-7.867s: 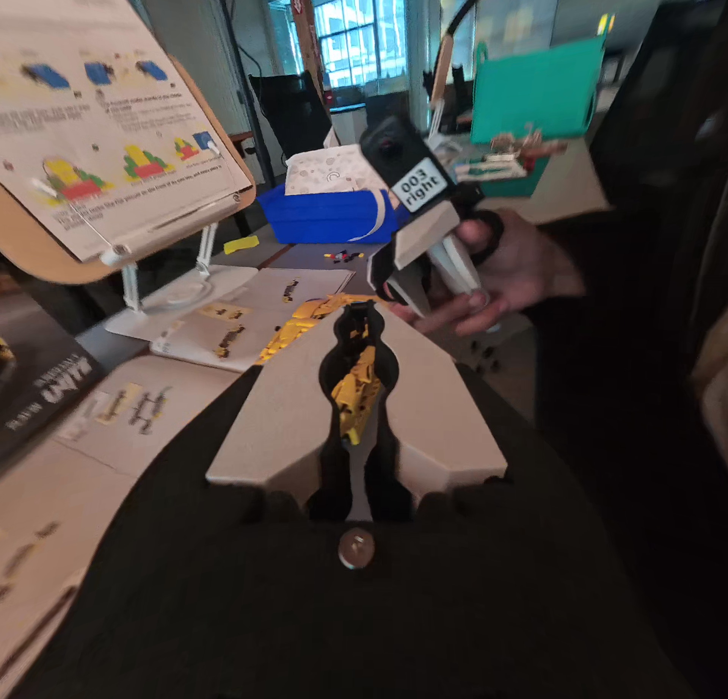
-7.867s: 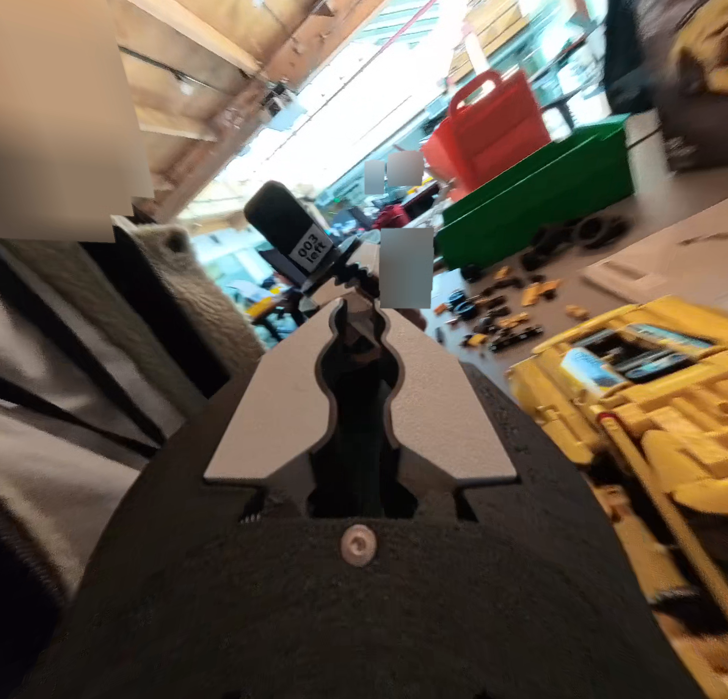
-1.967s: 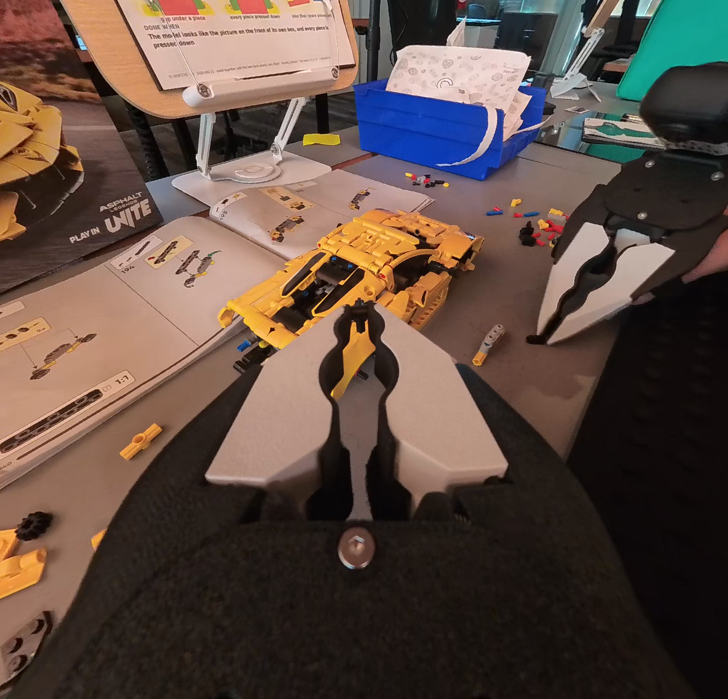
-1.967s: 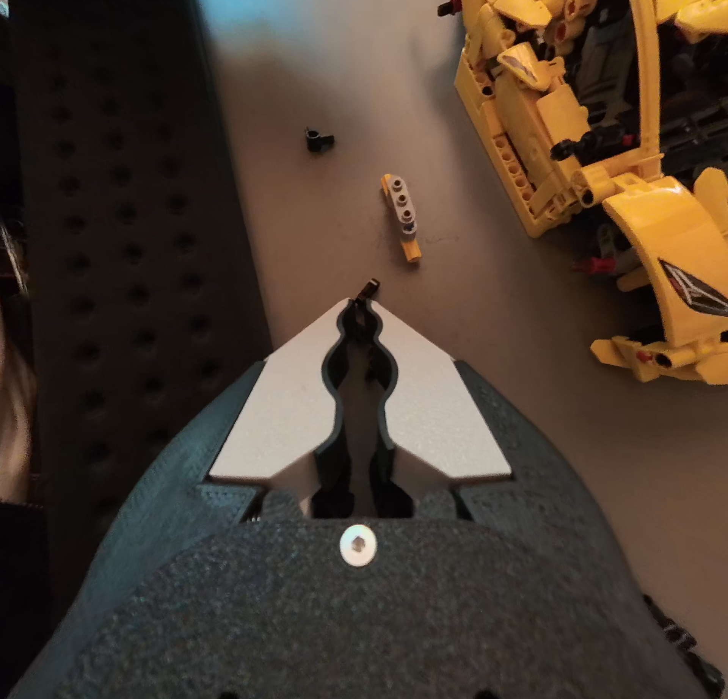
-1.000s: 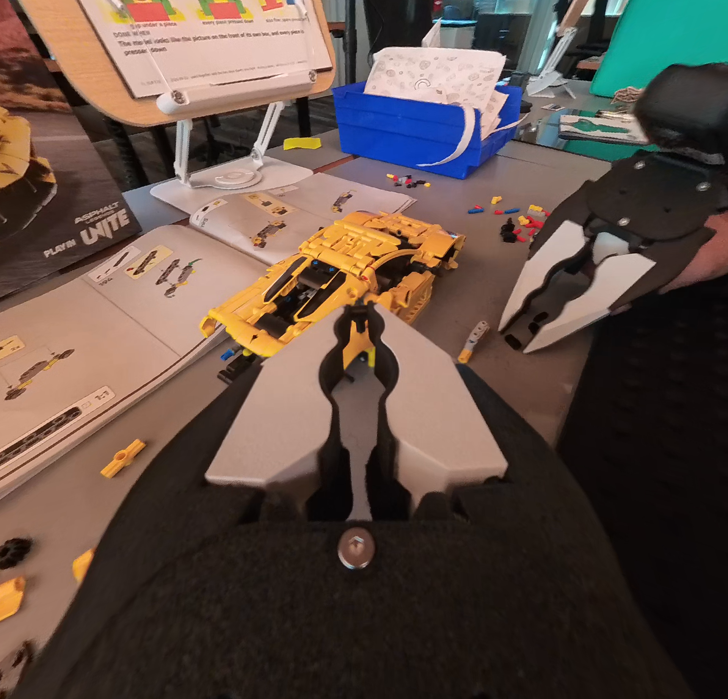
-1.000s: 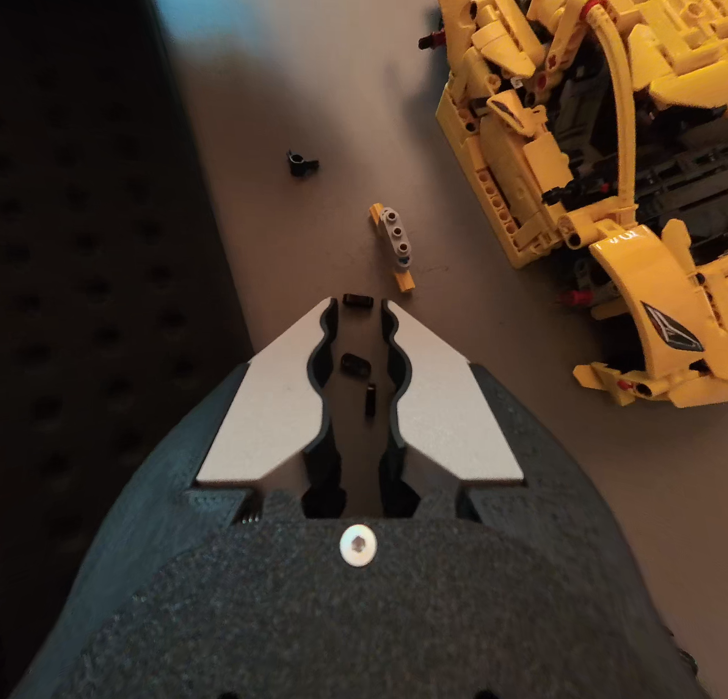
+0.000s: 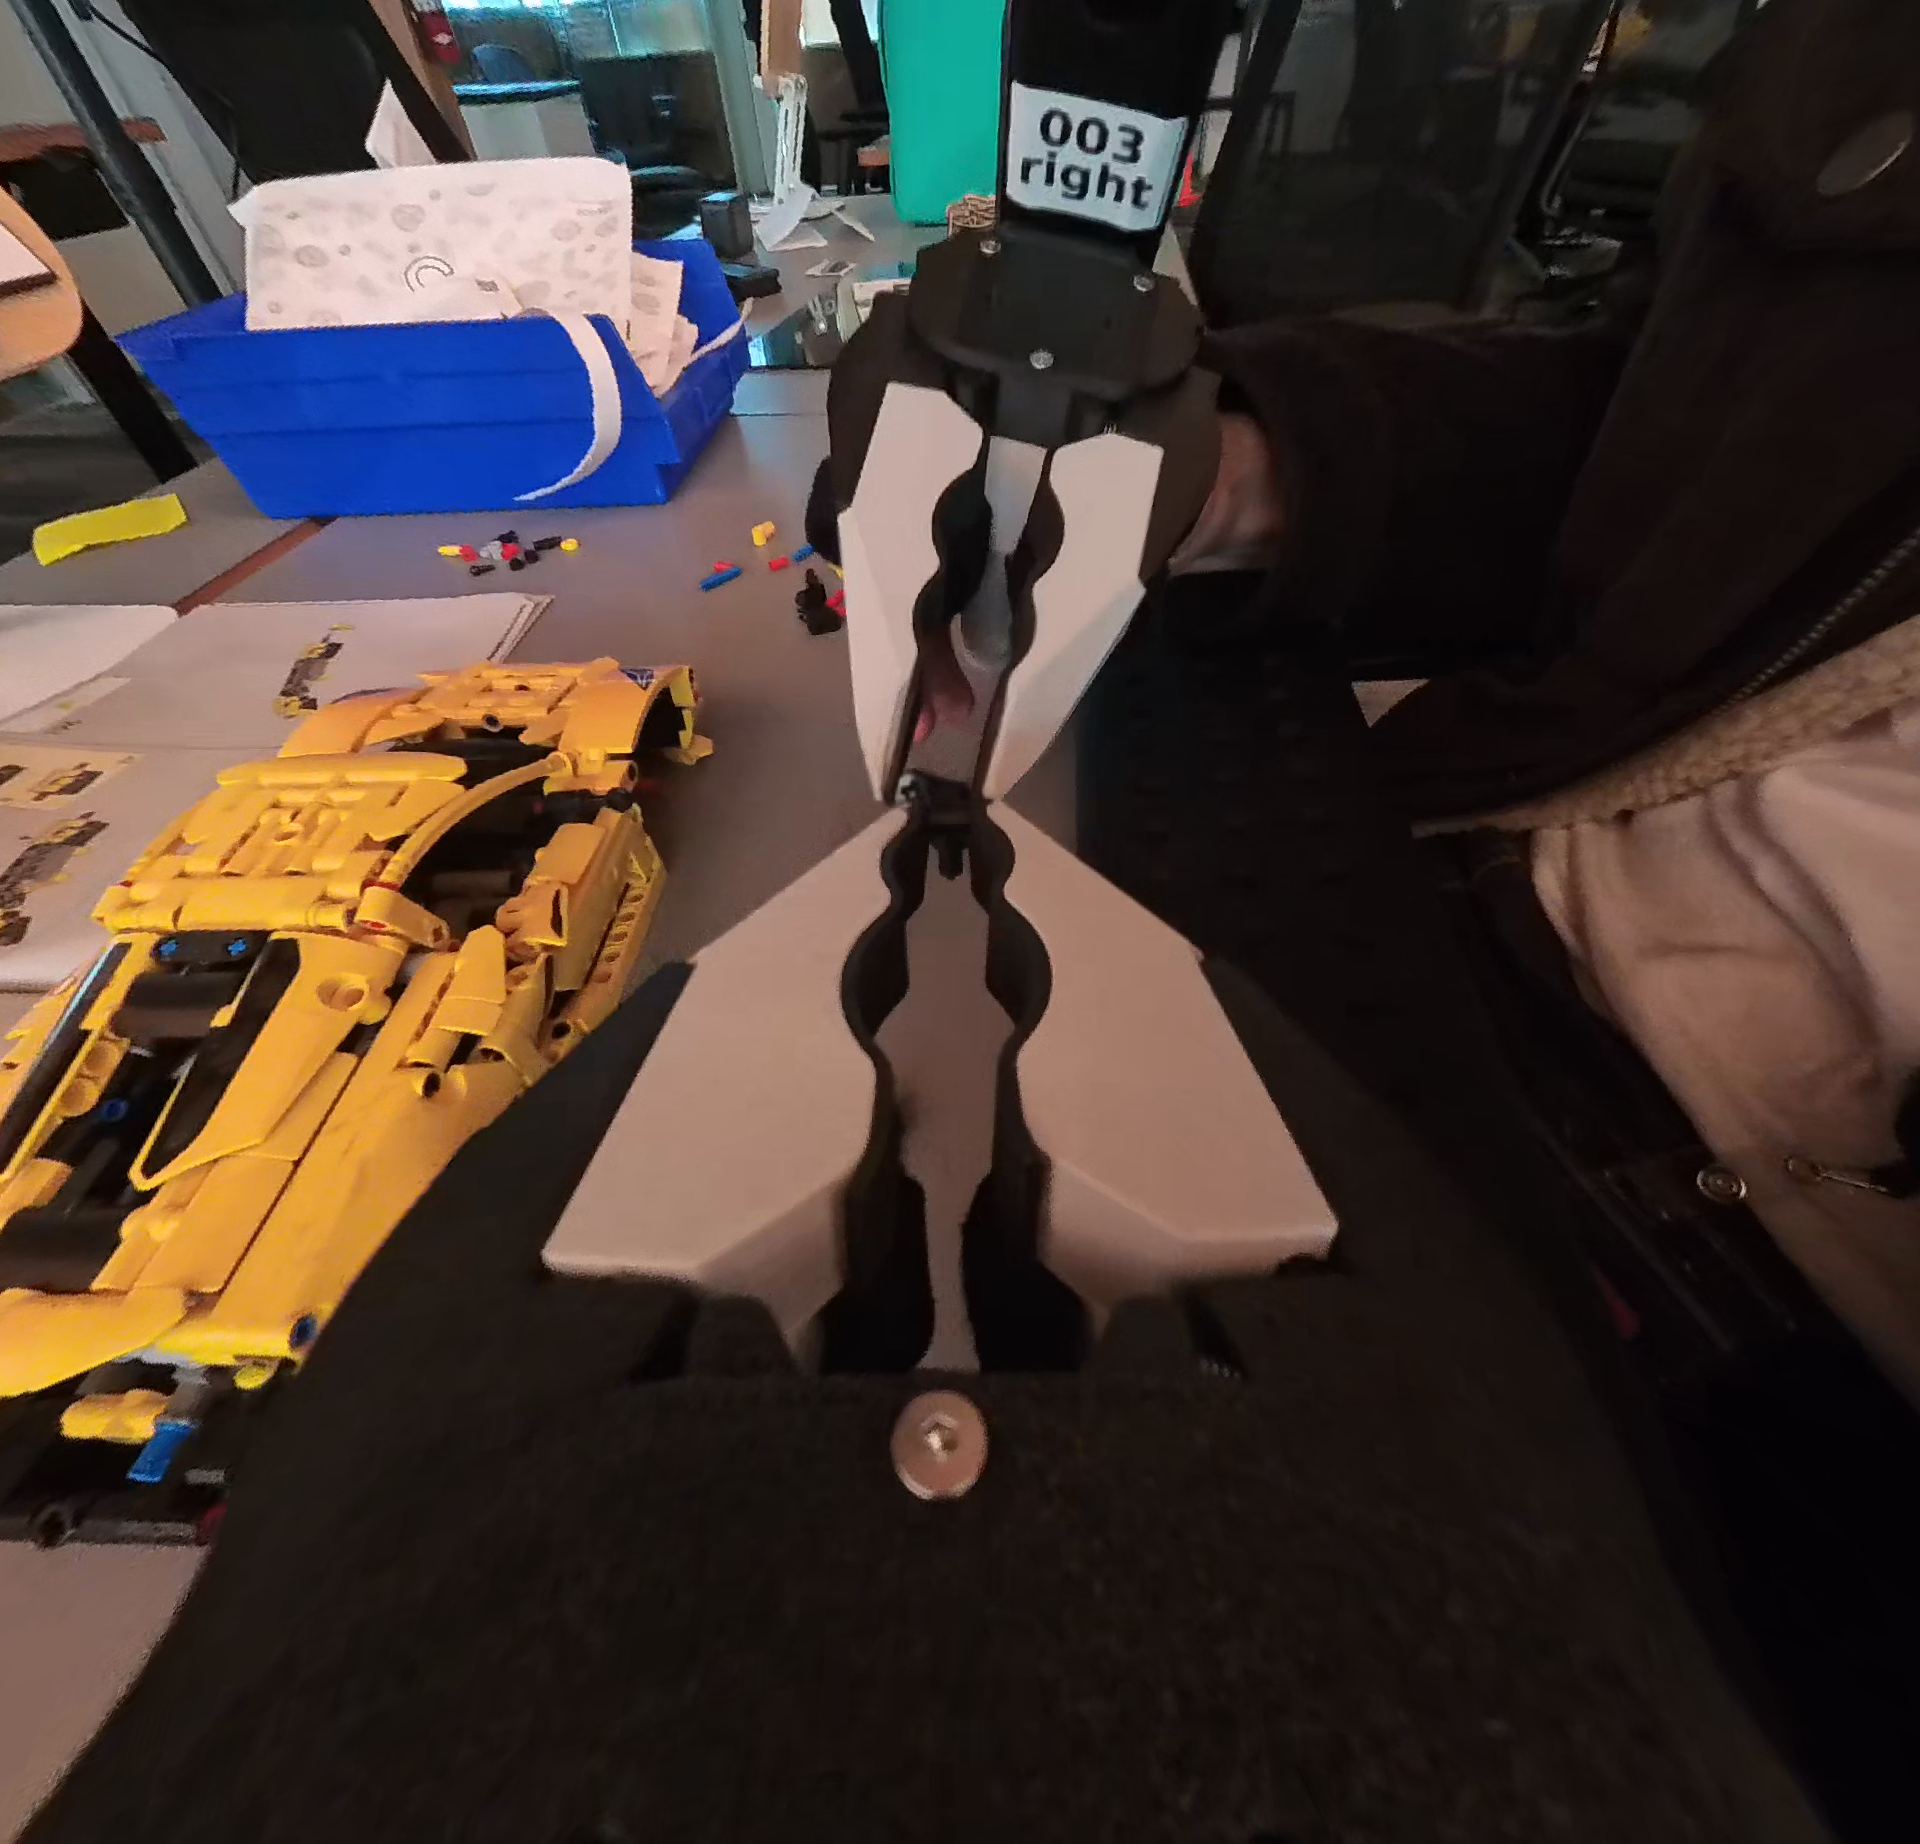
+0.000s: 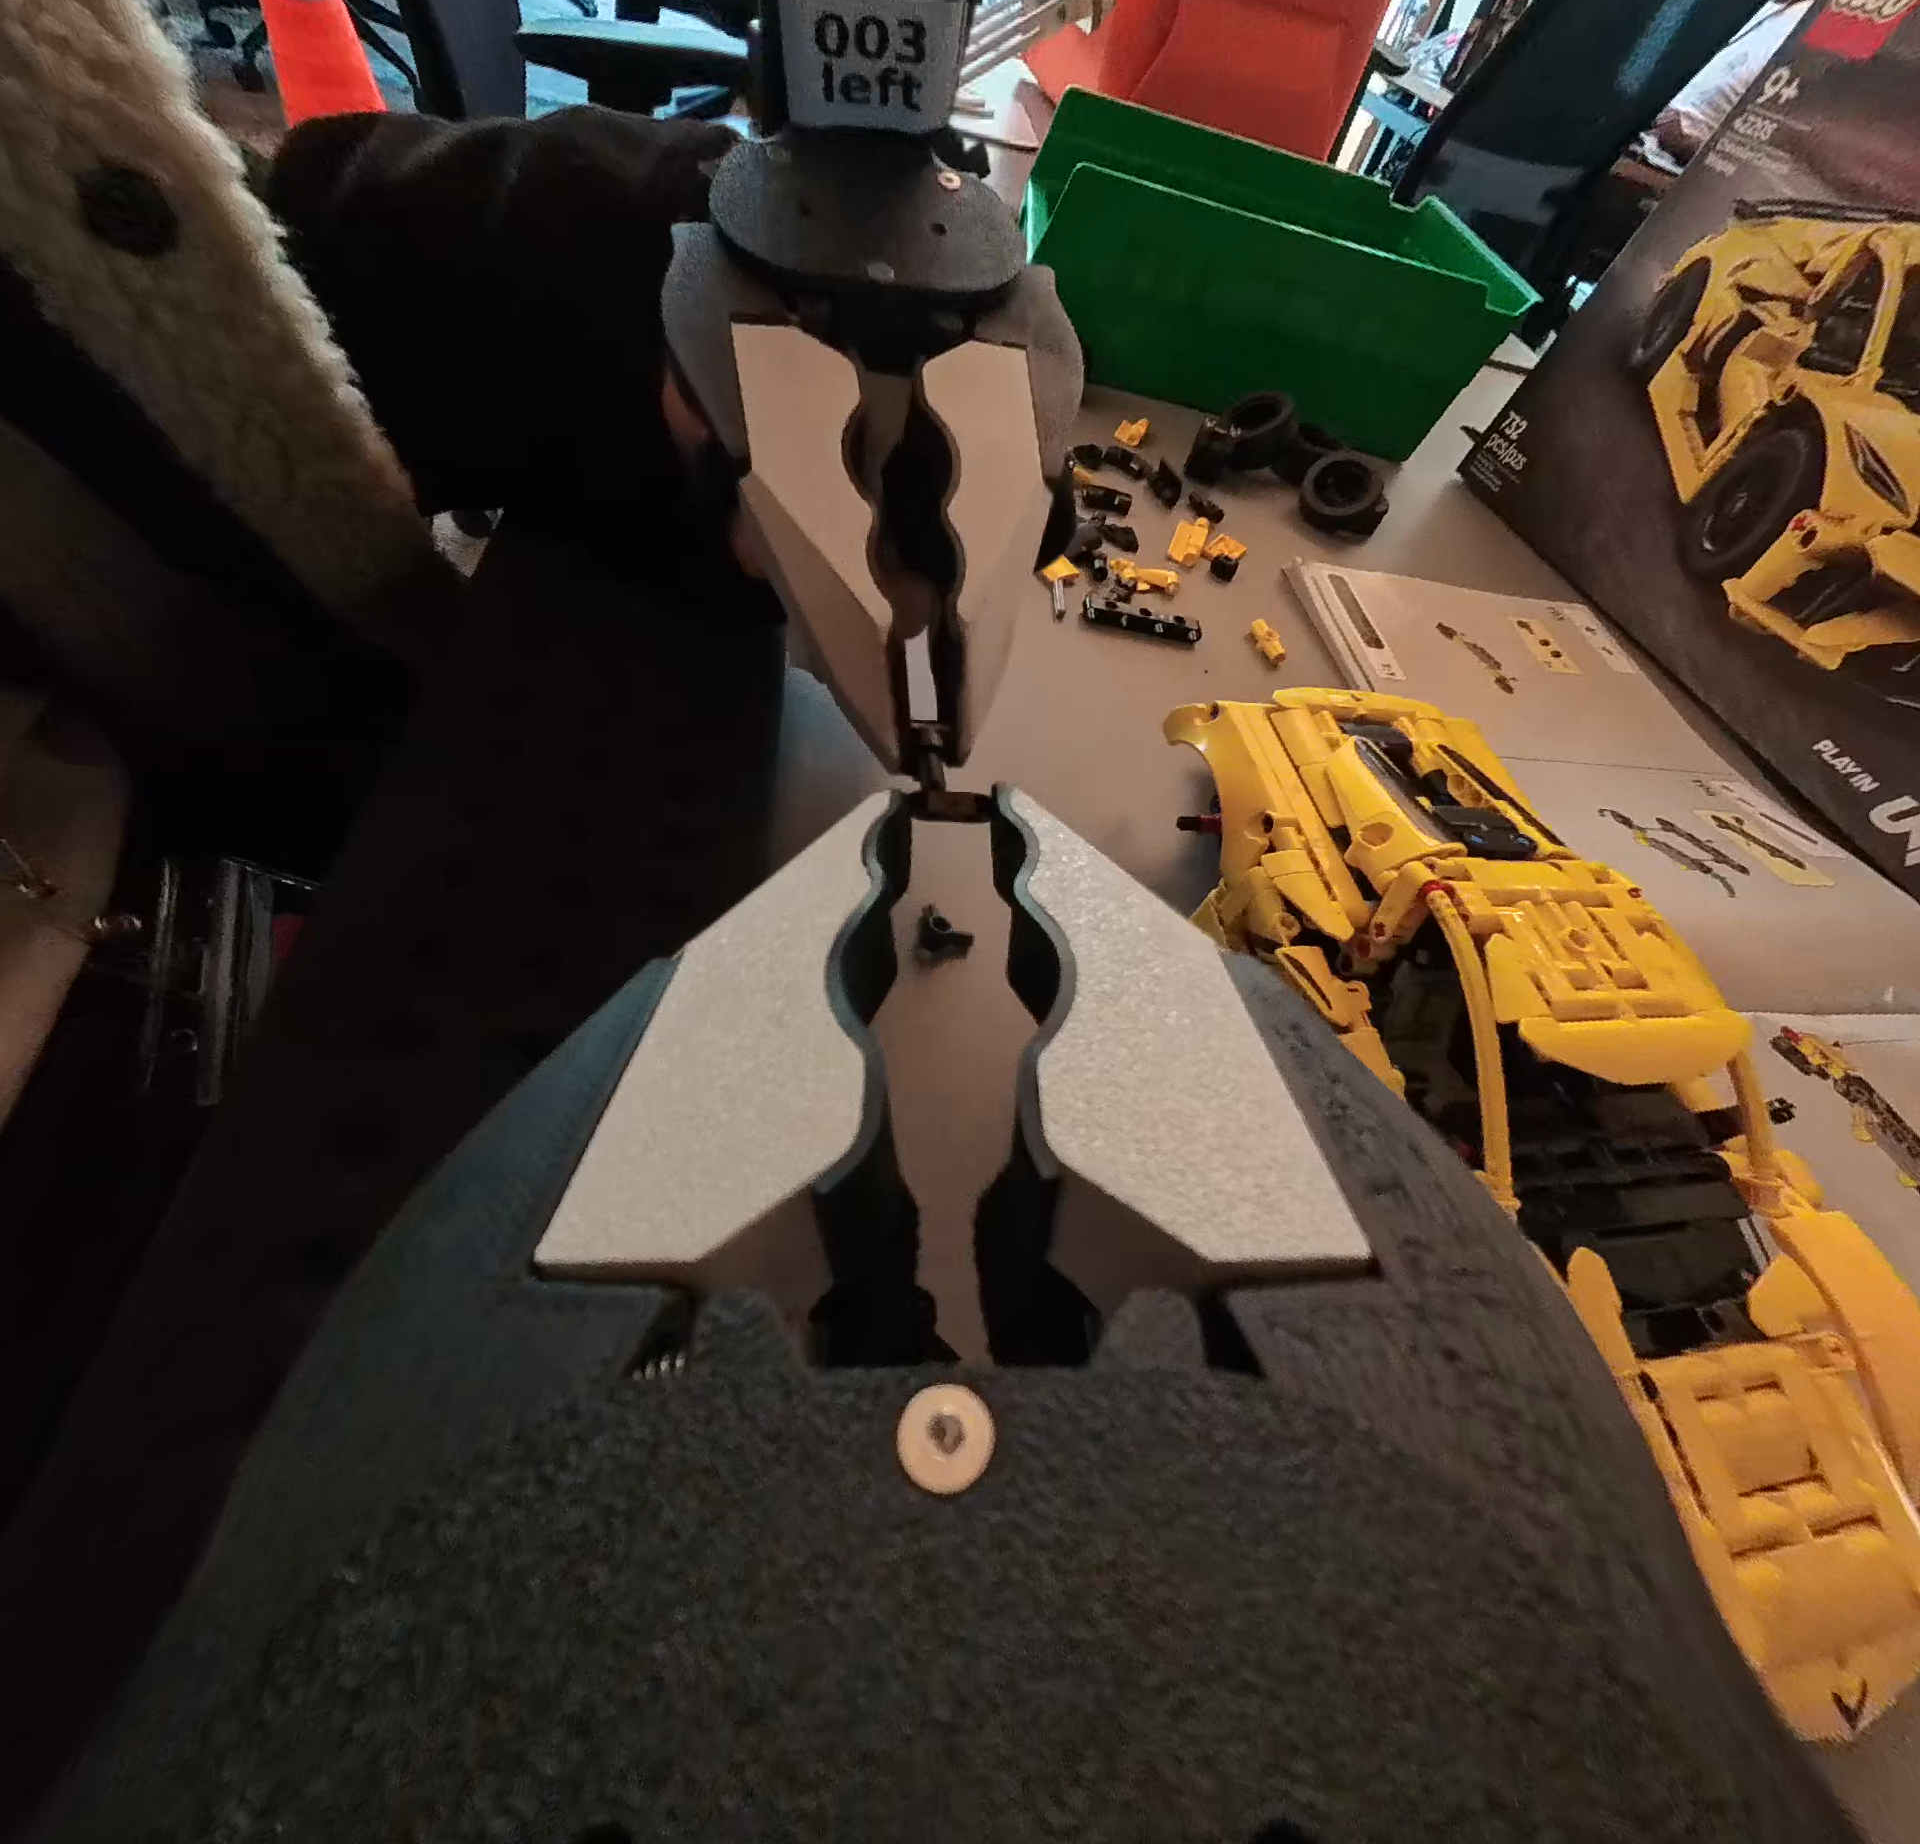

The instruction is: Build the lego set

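The yellow lego car (image 7: 343,963) lies on the grey table to the left of my left gripper (image 7: 943,838); it also shows in the right wrist view (image 8: 1455,963). The two grippers meet tip to tip above the table's near edge. My left gripper (image 8: 928,745) is shut on a small black pin (image 8: 932,757). My right gripper (image 8: 948,802) is shut on a small black connector (image 8: 948,807) held across its tips, touching the pin. My right gripper (image 7: 933,788) points down at the left one. Another black connector (image 8: 940,937) lies on the table below.
A blue bin (image 7: 416,423) with paper stands at the back, small loose parts (image 7: 509,547) in front of it. A green bin (image 8: 1247,277), black tyres (image 8: 1340,490), loose yellow and black parts (image 8: 1143,568), the instruction booklet (image 8: 1558,651) and the set's box (image 8: 1766,392) surround the car. Both grippers' tips are close together, under 4 cm apart.
A second ago my right gripper was open over black pins on the table. It has shut on one, lifted and turned to face my left gripper, which swung right to meet it.
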Demonstrator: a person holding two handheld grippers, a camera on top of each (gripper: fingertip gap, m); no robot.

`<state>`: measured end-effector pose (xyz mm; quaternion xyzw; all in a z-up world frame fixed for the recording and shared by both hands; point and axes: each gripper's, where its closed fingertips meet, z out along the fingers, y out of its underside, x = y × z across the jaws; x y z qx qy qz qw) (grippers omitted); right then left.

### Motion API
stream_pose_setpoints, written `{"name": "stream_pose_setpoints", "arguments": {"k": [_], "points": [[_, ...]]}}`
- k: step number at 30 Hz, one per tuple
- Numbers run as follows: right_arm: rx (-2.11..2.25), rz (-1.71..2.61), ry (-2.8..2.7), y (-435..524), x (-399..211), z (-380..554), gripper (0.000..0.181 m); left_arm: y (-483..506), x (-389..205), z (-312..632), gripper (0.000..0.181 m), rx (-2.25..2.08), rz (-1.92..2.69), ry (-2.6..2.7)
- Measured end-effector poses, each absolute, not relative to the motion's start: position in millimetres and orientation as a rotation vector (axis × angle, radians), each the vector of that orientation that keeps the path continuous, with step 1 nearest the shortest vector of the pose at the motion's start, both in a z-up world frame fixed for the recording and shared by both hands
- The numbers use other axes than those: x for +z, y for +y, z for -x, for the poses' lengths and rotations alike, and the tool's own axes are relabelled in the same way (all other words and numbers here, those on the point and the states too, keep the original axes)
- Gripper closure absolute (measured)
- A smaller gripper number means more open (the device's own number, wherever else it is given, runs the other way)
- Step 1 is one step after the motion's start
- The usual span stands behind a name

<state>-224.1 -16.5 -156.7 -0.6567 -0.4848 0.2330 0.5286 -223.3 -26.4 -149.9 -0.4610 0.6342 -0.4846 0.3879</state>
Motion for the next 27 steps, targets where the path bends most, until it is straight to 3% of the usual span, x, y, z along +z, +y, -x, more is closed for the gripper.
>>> {"name": "stream_pose_setpoints", "arguments": {"k": [27], "points": [[0.585,1.737,-1.236,-24,-188,223,0.167,-34,-182,222,0.174,-1.102,1.219,1.786]]}}
